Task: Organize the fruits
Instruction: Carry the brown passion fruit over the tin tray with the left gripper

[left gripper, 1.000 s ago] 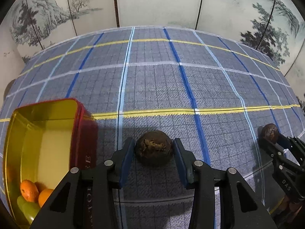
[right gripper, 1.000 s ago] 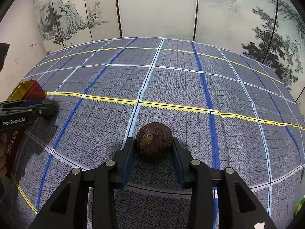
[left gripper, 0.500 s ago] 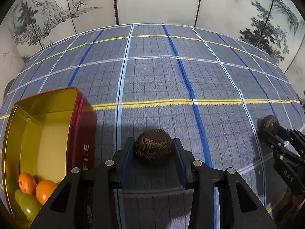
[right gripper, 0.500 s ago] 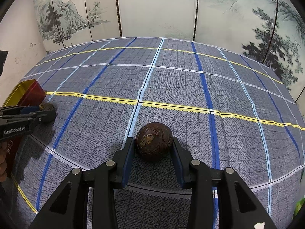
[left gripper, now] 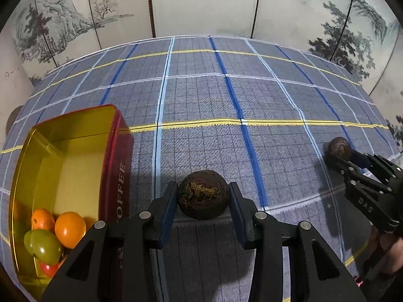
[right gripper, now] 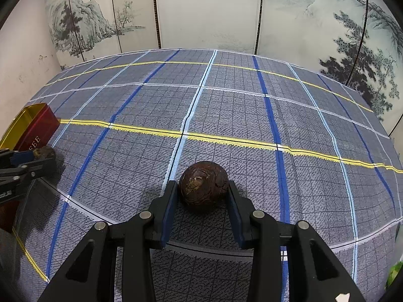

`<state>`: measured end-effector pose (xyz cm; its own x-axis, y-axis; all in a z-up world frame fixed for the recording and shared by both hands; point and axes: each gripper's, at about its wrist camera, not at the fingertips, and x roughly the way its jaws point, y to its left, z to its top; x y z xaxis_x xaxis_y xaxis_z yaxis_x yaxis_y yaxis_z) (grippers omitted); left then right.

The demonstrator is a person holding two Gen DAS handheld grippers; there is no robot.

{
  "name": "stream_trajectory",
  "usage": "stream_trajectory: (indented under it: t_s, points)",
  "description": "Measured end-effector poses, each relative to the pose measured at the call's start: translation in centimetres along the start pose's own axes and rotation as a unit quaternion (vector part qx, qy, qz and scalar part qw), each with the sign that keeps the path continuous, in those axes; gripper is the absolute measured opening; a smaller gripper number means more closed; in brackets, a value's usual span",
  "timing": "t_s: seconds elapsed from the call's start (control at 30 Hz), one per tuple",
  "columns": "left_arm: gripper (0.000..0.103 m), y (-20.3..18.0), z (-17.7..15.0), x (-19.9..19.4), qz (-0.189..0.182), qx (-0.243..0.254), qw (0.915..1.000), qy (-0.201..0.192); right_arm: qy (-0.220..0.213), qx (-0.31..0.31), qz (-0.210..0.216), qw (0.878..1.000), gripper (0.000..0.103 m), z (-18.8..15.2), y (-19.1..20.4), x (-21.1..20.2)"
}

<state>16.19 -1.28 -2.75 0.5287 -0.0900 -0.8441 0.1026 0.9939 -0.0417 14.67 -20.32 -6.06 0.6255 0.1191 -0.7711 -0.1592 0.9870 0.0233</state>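
Between the blue pads of our left gripper (left gripper: 203, 201) sits a dark brown round fruit (left gripper: 203, 194), pressed on both sides, so we read these tongs as closed onto it. Whether the fruit rests on the plaid tablecloth (left gripper: 201, 95) or is lifted clear of it cannot be told from this view. Just to the left stands the red coffee tin (left gripper: 118, 156), open at the top, its gold interior already holding two orange fruits (left gripper: 70, 229), a green fruit (left gripper: 42, 246) and a small red one (left gripper: 49, 269) at the near end. At the right edge of the same view we see our right gripper (left gripper: 337, 156) with a second brown fruit (left gripper: 340, 148) at its tips.

From the right wrist view, our right gripper (right gripper: 202, 196) holds that second brown fruit (right gripper: 203, 185) between its pads, both pads touching it; the tongs are closed to the fruit's width. Well off to the left, the tin (right gripper: 37, 125) shows at the table edge, with the left gripper (right gripper: 37, 157) and its fruit (right gripper: 44, 152) just beside it.

We judge the task partly done: several fruits lie in the tin, and two brown fruits are gripped but not yet deposited. The left fruit is near the tin; the right one has the width of the cloth to cross. A green object (right gripper: 395, 274) at the lower right edge may be further fruit; we cannot tell.
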Motion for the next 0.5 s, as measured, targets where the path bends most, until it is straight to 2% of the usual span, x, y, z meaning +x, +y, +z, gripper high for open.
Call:
stream_trajectory:
  t_s: [0.5]
  points:
    - [0.041, 0.8, -1.1, -4.7, 0.002, -0.001, 0.9995, -0.031, 0.000, -0.001, -0.002, 1.000, 0.036, 0.0, 0.0, 0.0]
